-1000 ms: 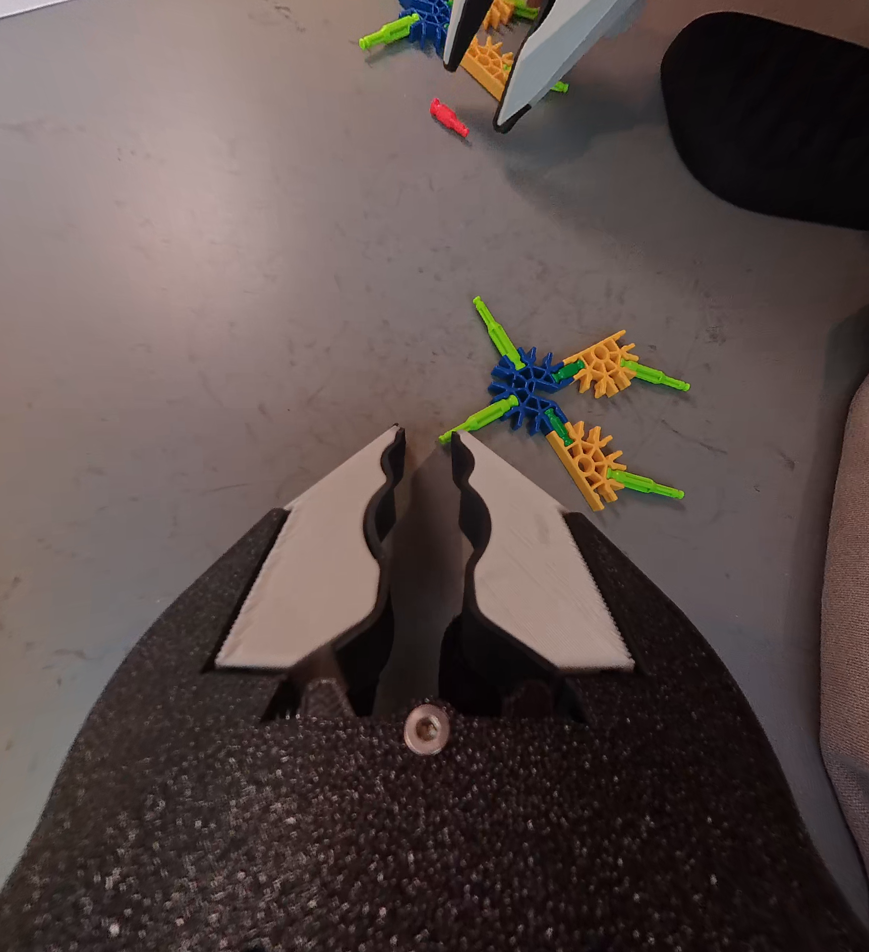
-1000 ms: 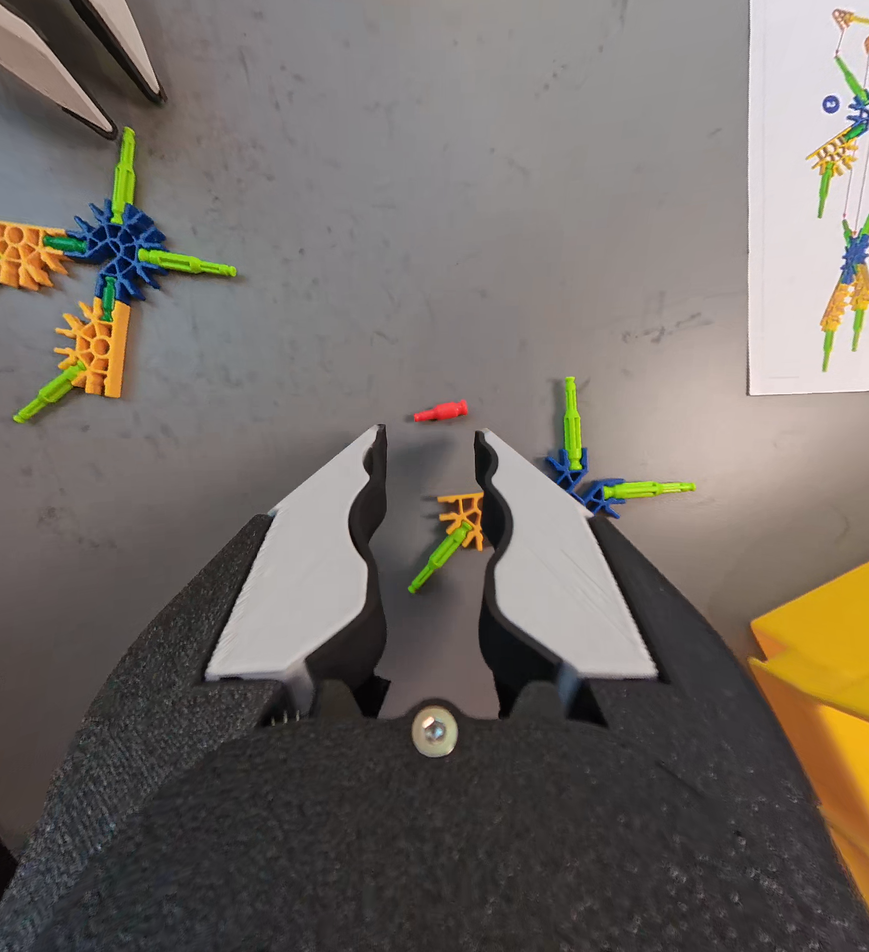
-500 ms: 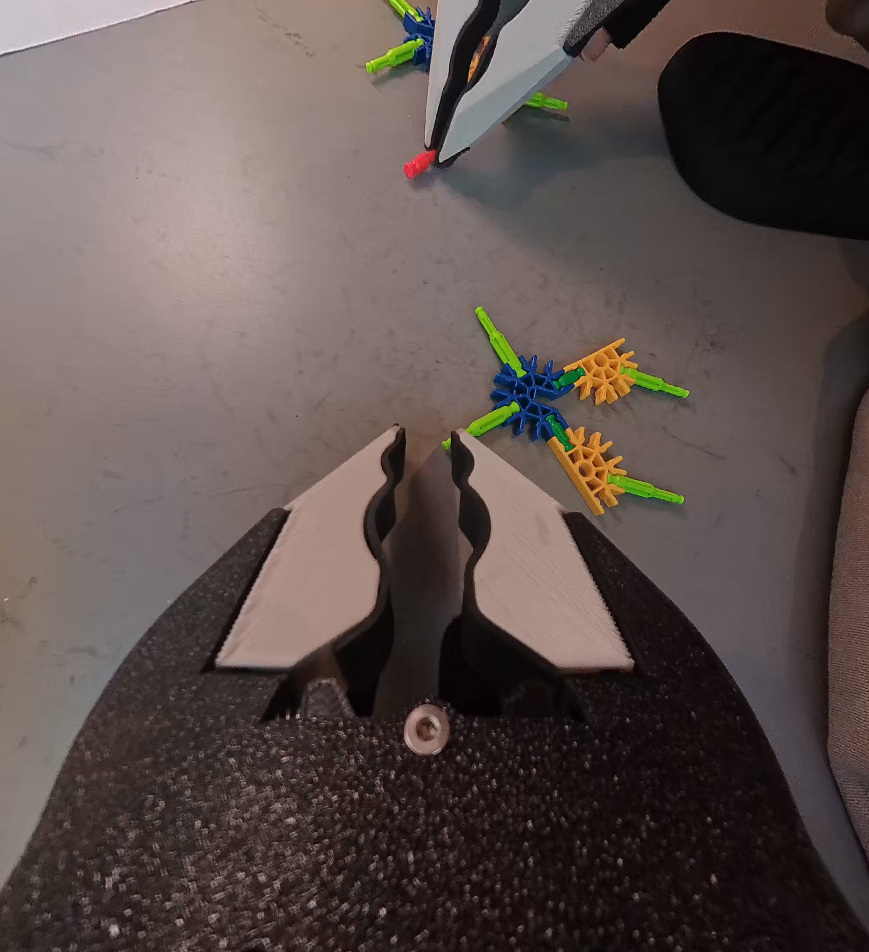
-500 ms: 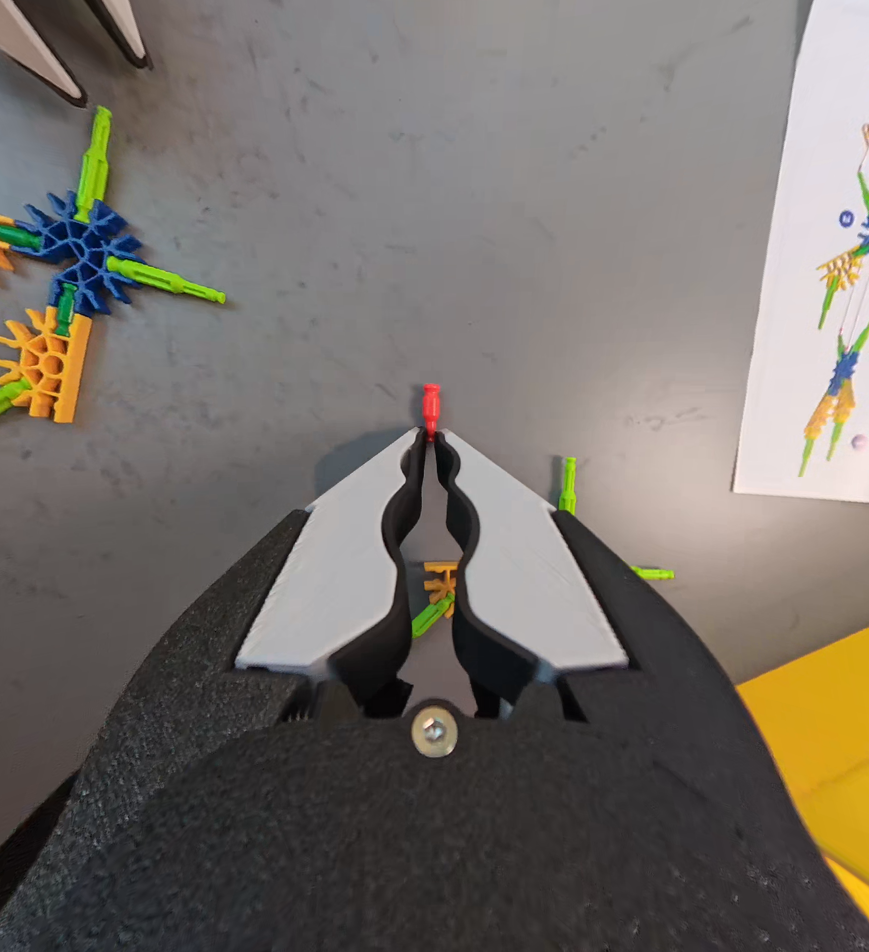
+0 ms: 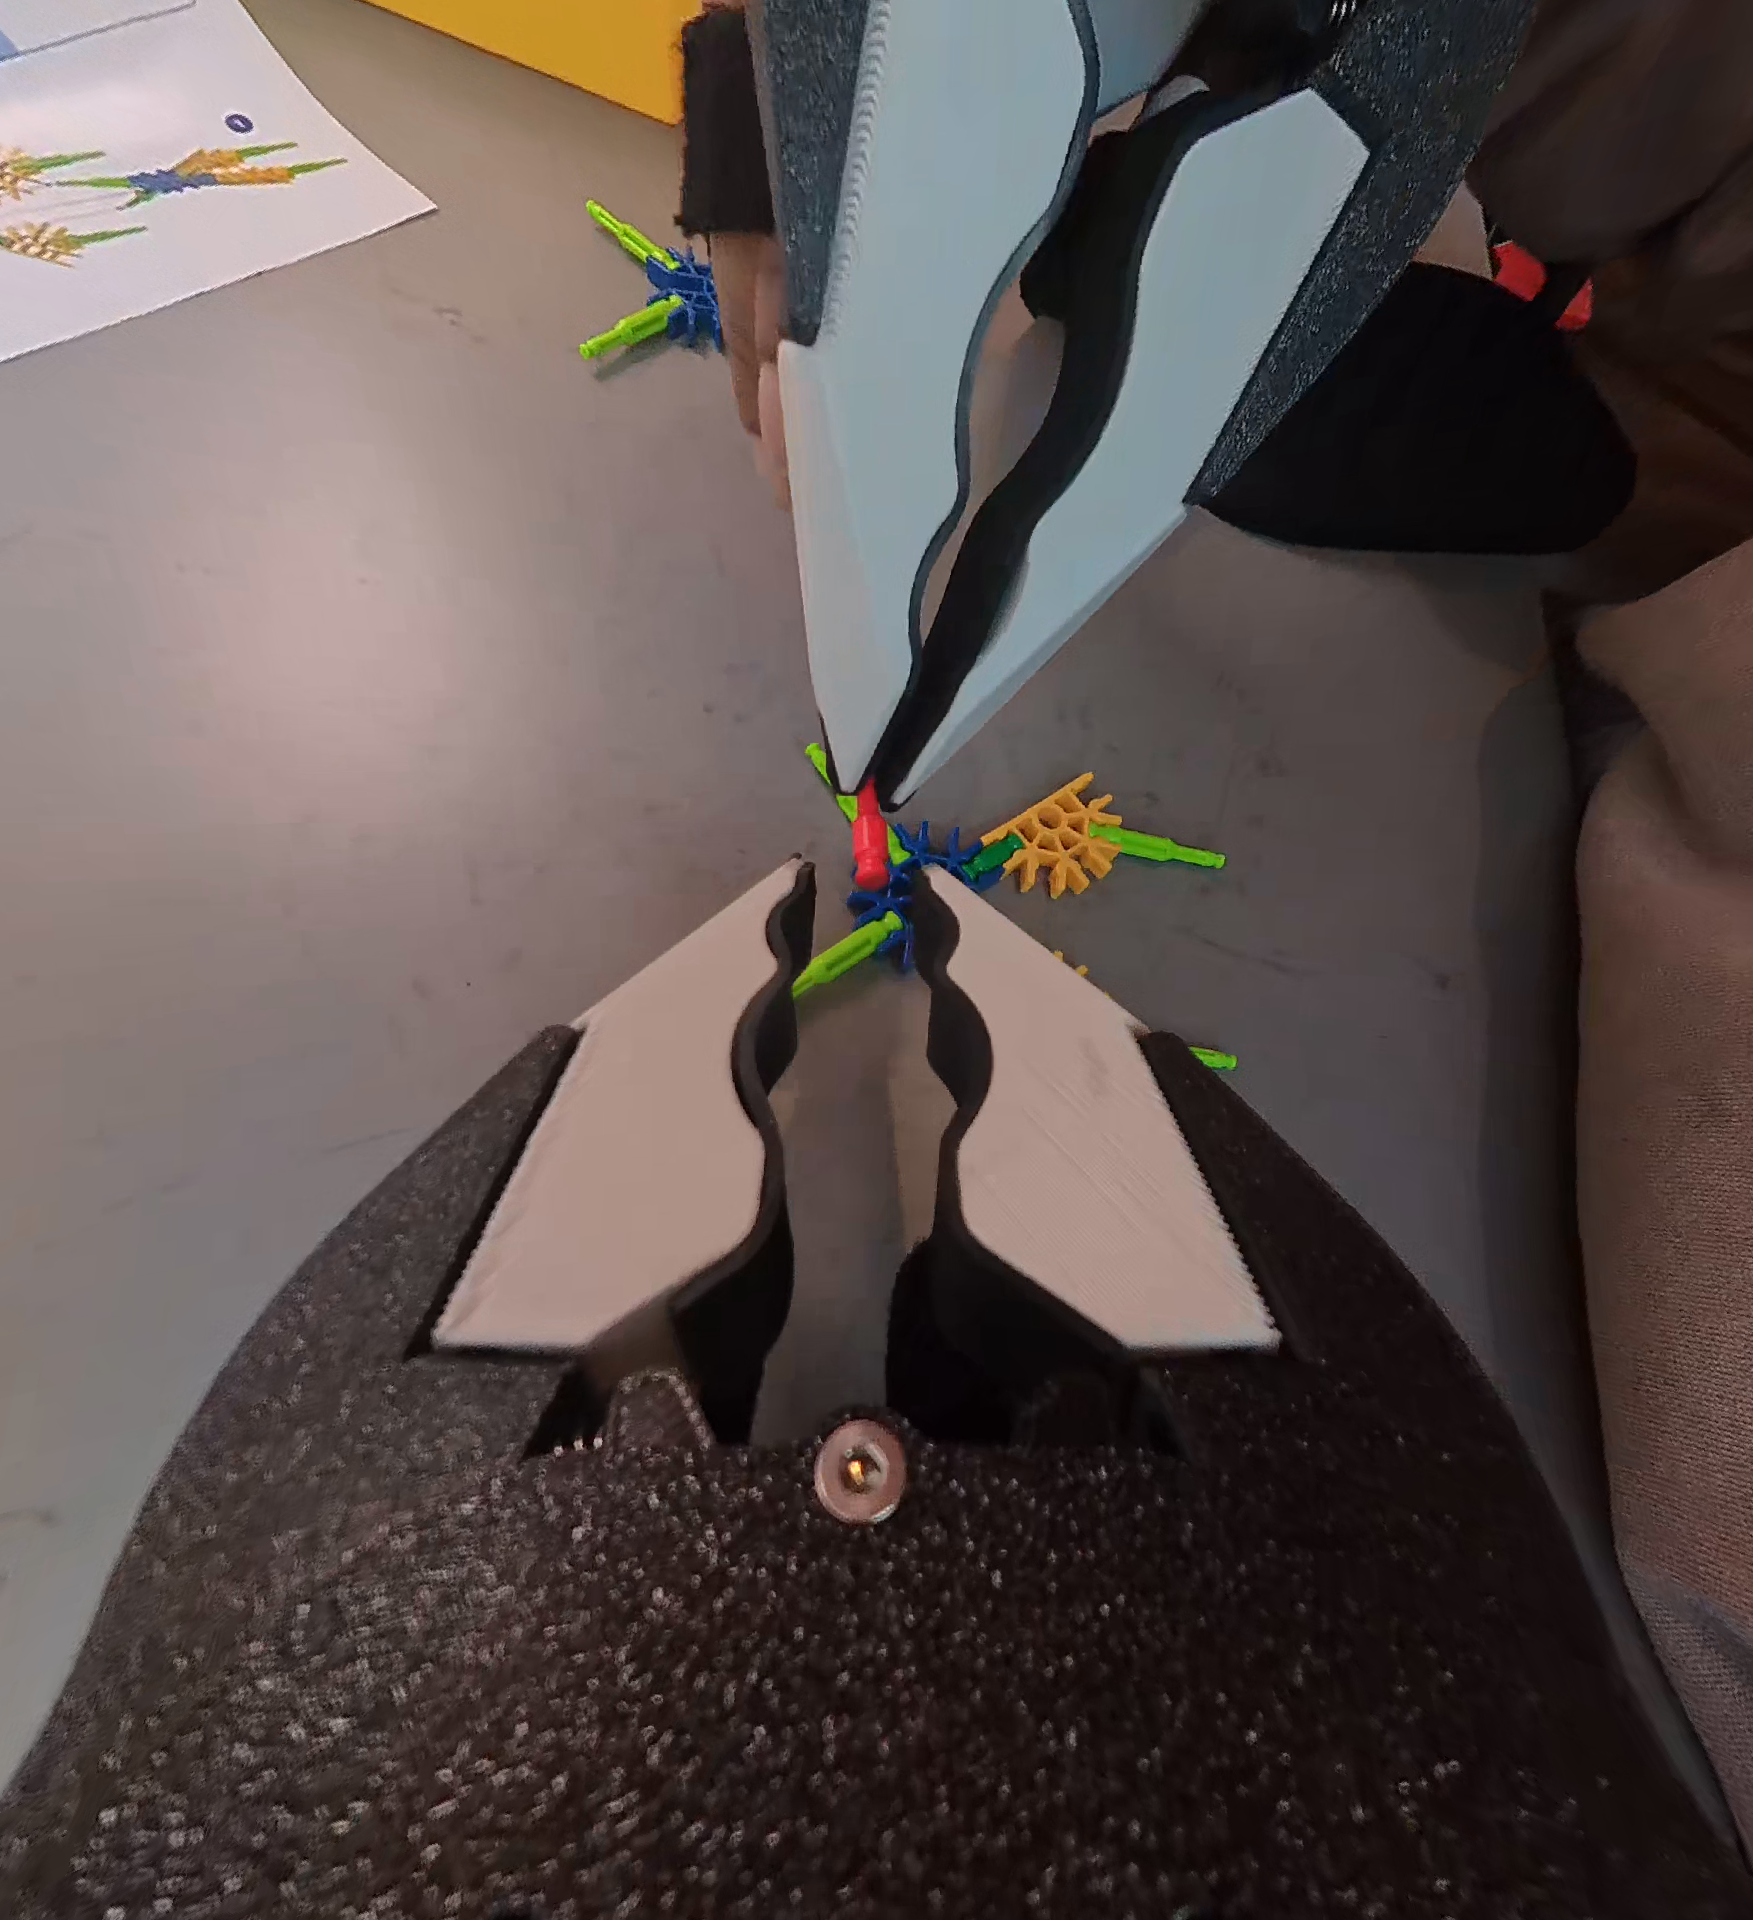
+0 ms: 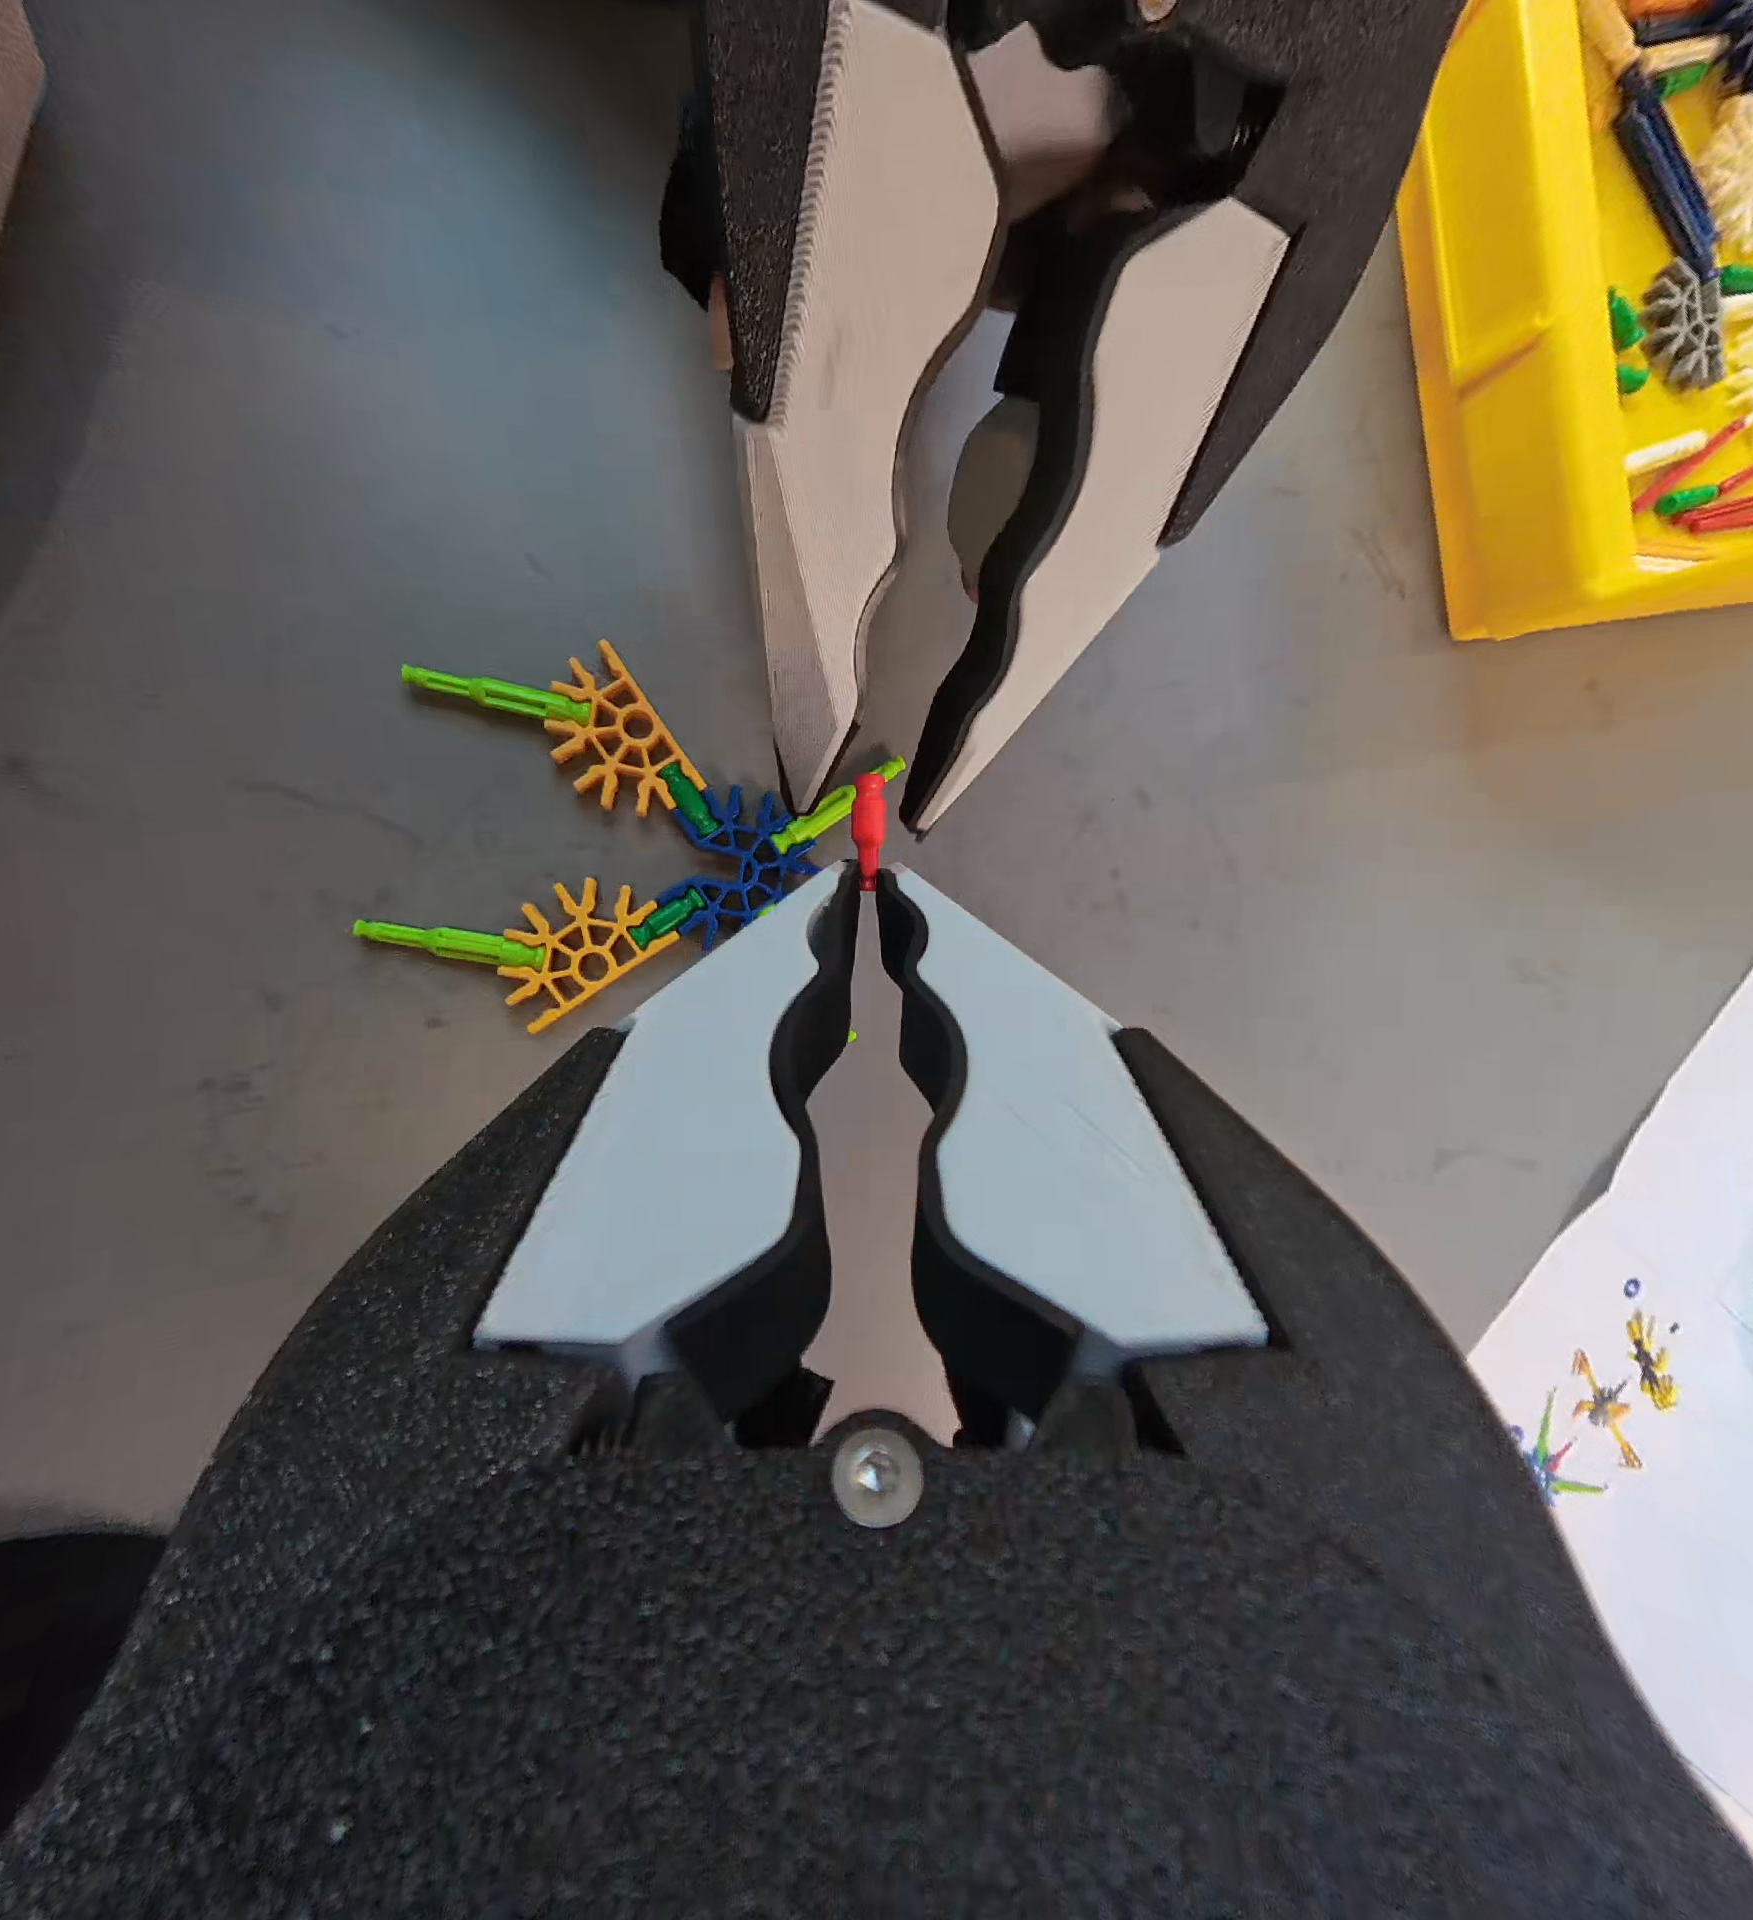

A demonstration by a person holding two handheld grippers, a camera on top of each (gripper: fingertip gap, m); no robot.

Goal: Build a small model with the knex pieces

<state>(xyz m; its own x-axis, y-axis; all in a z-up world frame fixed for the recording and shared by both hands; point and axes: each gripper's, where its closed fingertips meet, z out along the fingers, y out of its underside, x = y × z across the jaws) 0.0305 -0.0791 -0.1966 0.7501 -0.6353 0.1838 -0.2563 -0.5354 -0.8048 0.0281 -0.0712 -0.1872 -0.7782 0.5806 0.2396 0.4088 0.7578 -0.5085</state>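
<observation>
Red rod (image 6: 867, 826), pinched in our right gripper (image 6: 864, 881), needs lining up squarely over the blue connector (image 6: 747, 868) while our left gripper (image 5: 861, 883), fingers parted, straddles it at frame centre.

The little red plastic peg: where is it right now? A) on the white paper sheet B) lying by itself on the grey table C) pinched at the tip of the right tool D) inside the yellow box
C: in the right wrist view the small red plastic peg sticks out from the closed tip of the right tool, above the blue star-shaped plastic connector, not on the grey table.
</observation>
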